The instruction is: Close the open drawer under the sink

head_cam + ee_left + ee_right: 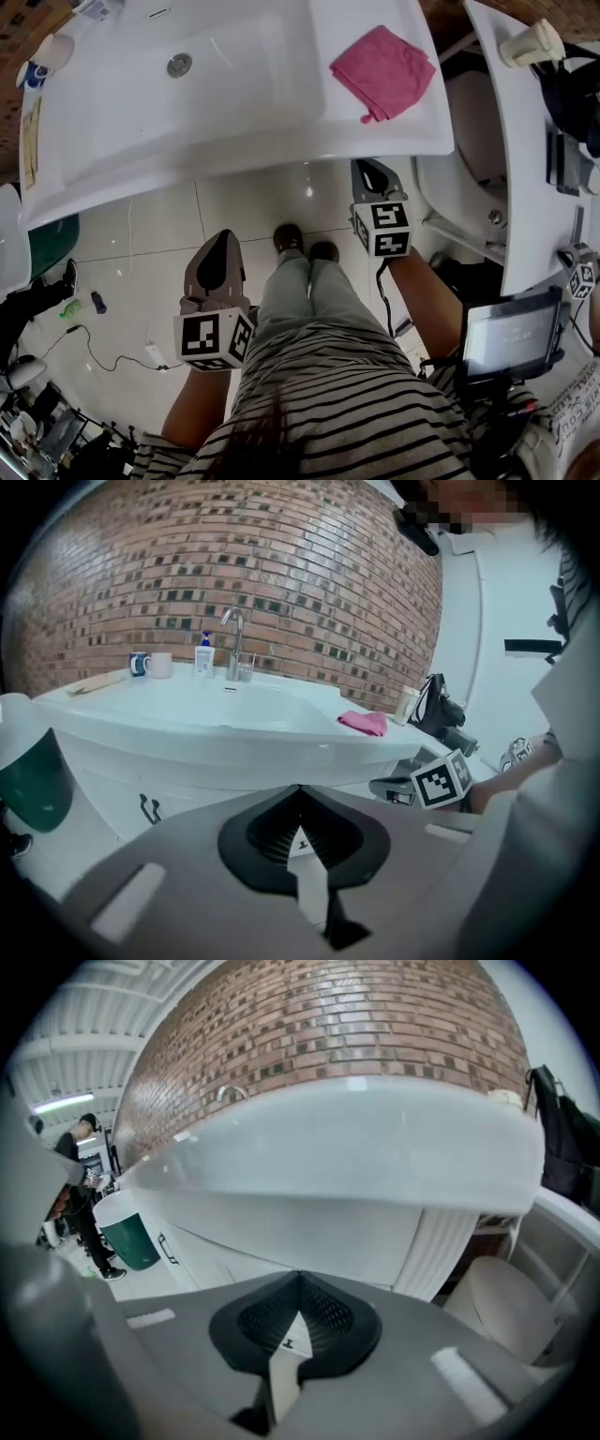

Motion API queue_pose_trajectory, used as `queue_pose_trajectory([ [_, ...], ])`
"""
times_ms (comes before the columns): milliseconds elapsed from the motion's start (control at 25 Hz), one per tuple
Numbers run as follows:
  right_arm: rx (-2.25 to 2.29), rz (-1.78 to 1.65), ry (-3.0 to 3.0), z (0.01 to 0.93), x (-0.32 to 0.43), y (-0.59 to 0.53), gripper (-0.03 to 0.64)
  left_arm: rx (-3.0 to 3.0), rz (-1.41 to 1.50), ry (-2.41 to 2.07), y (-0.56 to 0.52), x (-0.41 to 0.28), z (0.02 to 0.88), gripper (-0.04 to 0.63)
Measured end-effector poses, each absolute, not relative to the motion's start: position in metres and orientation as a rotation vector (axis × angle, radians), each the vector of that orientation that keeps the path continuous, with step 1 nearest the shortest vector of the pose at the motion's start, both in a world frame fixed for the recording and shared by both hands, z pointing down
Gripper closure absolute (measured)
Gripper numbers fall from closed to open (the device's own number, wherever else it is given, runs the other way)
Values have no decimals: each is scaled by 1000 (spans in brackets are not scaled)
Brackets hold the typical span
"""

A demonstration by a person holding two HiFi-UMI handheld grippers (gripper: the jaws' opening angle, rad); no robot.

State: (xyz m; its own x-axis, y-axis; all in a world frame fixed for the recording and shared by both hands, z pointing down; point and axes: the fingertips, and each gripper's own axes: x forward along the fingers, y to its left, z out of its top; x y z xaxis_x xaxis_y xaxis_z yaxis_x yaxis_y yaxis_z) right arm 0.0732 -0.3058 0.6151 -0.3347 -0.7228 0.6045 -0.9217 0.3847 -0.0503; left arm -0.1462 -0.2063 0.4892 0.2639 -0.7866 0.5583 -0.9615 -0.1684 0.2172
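Observation:
The white sink counter [375, 141] fills the top of the head view, and no drawer juts out past its front edge there. Below it, the white cabinet front [192, 794] carries a black handle [147, 808]; that handle [169, 1249] also shows in the right gripper view. My left gripper [223, 240] hangs over the floor tiles short of the counter, jaws shut and empty. My right gripper [371, 169] sits just under the counter's front edge, also shut on nothing. From the left gripper's camera, the right gripper [427, 782] shows below the counter rim.
A pink cloth [382, 71] lies on the counter's right side. A faucet [232, 639], a soap bottle [203, 655] and mugs [157, 665] stand at the back. A green bin [33, 785] is left of the cabinet, a toilet [459, 187] right. A cable [94, 352] trails on the floor.

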Motion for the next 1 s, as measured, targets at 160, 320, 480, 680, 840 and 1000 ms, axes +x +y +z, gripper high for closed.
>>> queue_pose_trajectory([
  [160, 1312, 460, -2245, 546, 74, -252, 620, 2043, 403, -1613, -173, -126, 441, 580],
  [320, 1327, 443, -2310, 478, 88, -208, 620, 2074, 376, -1665, -134, -113, 391, 580],
  [480, 1368, 415, -2357, 417, 94, -173, 620, 2091, 345, -1705, -102, -114, 357, 580],
  [680, 1444, 366, -2403, 365, 95, -127, 620, 2127, 289, -1740, -70, -124, 331, 580],
  [840, 1479, 323, -2421, 339, 88, -79, 620, 2170, 260, -1755, -32, -132, 319, 580],
  [1000, 1532, 338, -2419, 314, 69, -19, 620, 2207, 245, -1751, 20, -149, 306, 580],
])
